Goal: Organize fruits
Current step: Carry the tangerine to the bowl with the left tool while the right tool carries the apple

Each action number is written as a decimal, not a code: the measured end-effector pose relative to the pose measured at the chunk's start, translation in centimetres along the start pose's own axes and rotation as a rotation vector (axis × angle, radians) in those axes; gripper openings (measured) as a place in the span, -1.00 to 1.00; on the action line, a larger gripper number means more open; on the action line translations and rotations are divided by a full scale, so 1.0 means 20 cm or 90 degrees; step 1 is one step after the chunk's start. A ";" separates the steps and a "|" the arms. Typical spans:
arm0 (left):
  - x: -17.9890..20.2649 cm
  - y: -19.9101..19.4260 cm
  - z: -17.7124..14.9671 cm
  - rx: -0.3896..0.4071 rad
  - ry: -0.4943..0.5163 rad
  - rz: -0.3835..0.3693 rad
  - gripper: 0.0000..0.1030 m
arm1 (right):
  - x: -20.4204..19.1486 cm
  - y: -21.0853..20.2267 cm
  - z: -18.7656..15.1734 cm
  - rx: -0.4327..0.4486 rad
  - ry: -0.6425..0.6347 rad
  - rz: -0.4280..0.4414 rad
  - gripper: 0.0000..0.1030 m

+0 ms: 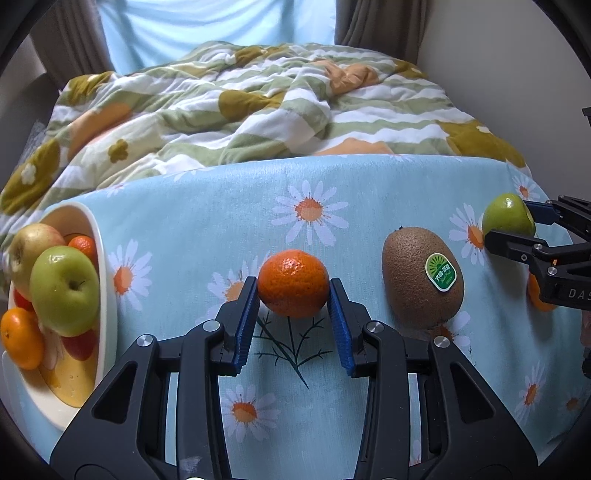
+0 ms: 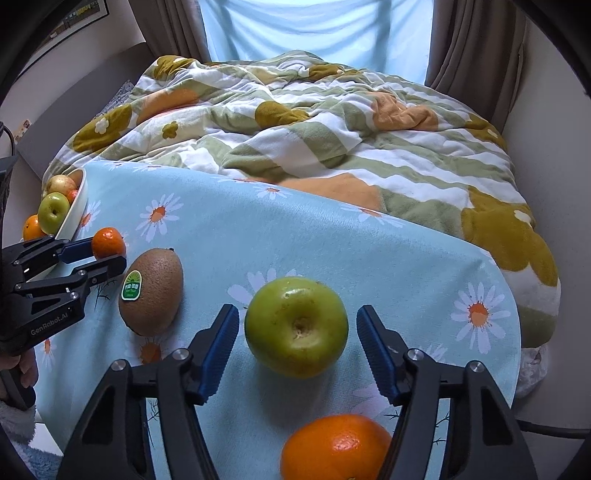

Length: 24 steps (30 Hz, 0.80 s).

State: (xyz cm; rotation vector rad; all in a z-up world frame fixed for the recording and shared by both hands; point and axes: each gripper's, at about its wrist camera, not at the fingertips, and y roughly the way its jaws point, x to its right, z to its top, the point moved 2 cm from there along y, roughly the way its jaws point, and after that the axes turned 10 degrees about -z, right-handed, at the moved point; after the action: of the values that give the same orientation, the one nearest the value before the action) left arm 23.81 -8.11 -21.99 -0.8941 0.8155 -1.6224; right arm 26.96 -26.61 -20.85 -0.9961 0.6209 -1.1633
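My left gripper (image 1: 292,293) has its blue pads against both sides of a small mandarin (image 1: 293,283) that rests on the daisy tablecloth (image 1: 221,221); it also shows in the right wrist view (image 2: 108,243). My right gripper (image 2: 296,334) is open around a green apple (image 2: 296,326), with gaps on both sides; the apple also shows in the left wrist view (image 1: 508,216). A kiwi with a green sticker (image 1: 423,277) lies between the two grippers. An orange (image 2: 334,448) lies under my right gripper. A white bowl (image 1: 105,295) at the left holds apples and mandarins.
A rumpled flowered quilt (image 1: 258,103) covers the bed behind the table. The table's right edge (image 2: 513,332) drops off close to the green apple. Curtains (image 2: 314,22) hang at the back.
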 end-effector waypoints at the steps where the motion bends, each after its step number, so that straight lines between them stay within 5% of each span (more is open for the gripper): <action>1: 0.00 0.00 -0.01 0.000 -0.002 0.001 -0.16 | 0.00 0.00 0.00 0.001 -0.001 -0.001 0.18; 5: 0.00 -0.03 -0.03 0.004 -0.010 0.002 -0.16 | -0.01 0.00 0.00 -0.001 -0.003 -0.002 -0.05; 24: -0.03 -0.53 -0.08 0.078 -0.054 0.001 -0.16 | -0.14 -0.43 0.08 0.075 -0.008 0.005 -0.05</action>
State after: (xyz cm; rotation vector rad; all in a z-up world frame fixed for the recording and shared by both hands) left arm 17.67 -5.26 -13.70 -0.8687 0.6520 -1.6038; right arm 23.38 -24.01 -12.76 -0.8986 0.5396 -1.1721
